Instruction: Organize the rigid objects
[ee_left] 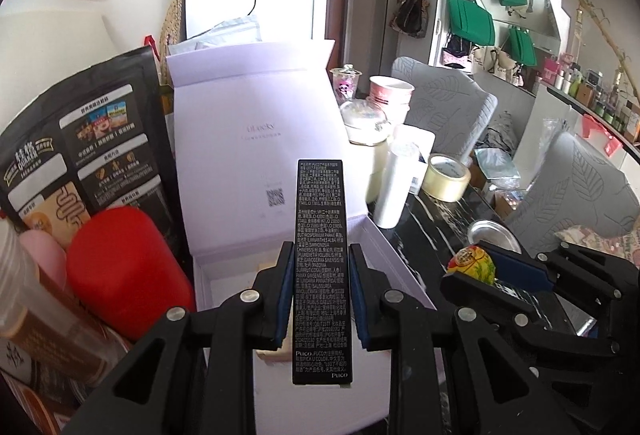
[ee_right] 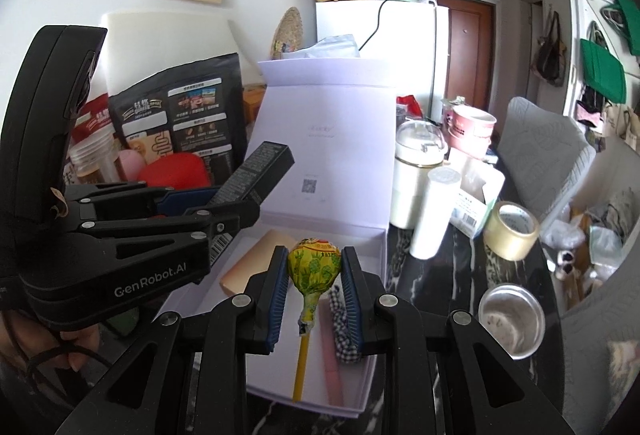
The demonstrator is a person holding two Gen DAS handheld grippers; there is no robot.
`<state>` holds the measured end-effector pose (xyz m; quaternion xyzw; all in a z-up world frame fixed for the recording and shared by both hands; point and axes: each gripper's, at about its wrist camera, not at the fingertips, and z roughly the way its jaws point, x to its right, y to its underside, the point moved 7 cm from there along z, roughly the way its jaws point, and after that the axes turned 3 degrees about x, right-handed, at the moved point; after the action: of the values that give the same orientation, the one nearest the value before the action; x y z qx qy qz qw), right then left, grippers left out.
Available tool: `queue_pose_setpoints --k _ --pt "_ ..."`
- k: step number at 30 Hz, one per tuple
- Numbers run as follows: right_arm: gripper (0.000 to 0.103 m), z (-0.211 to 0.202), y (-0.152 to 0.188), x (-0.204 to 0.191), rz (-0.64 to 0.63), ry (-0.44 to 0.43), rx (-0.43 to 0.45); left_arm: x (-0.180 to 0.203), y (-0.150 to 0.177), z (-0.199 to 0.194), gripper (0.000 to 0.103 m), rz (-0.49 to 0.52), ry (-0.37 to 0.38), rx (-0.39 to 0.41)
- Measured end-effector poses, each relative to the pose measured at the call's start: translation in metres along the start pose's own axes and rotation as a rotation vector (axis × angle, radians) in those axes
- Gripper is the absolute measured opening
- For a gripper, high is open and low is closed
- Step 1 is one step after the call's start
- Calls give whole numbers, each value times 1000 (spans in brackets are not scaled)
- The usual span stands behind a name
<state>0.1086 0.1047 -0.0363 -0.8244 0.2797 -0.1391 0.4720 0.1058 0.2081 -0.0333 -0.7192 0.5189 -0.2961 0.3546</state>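
My left gripper (ee_left: 320, 295) is shut on a long black carton (ee_left: 322, 267) printed with white text, held upright over the open white box (ee_left: 384, 247). From the right wrist view the same black carton (ee_right: 256, 171) juts from the left gripper (ee_right: 236, 203) above the white box (ee_right: 360, 235). My right gripper (ee_right: 314, 287) is shut on a lollipop (ee_right: 314, 267) in a yellow-green wrapper, stick pointing down, over the box. The lollipop (ee_left: 474, 265) also shows at right in the left wrist view. Inside the box lie a tan block (ee_right: 250, 263), a pink stick (ee_right: 332, 367) and a checked cloth piece (ee_right: 340, 319).
The box lid (ee_left: 248, 139) stands open behind. A red case (ee_left: 124, 271) and black oat bag (ee_left: 84, 155) crowd the left. On the dark marble table (ee_right: 452, 275) stand a white tumbler (ee_right: 434, 211), tape roll (ee_right: 510, 231), metal cup (ee_right: 512, 319) and blender jar (ee_right: 416, 175). Grey chairs (ee_right: 544, 163) sit right.
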Motion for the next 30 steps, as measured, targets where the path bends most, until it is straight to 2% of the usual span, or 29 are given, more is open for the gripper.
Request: queue_pose_setpoints --k 14,22,30 --pt "26 39 -16 9 13 1 -13 -26 -1 29 25 5 -46 -24" --pt "26 63 -5 11 42 -7 -58 -37 11 52 25 -6 -65 -80" --pt "26 78 8 18 45 14 -103 -34 25 76 25 -14 -40 -144"
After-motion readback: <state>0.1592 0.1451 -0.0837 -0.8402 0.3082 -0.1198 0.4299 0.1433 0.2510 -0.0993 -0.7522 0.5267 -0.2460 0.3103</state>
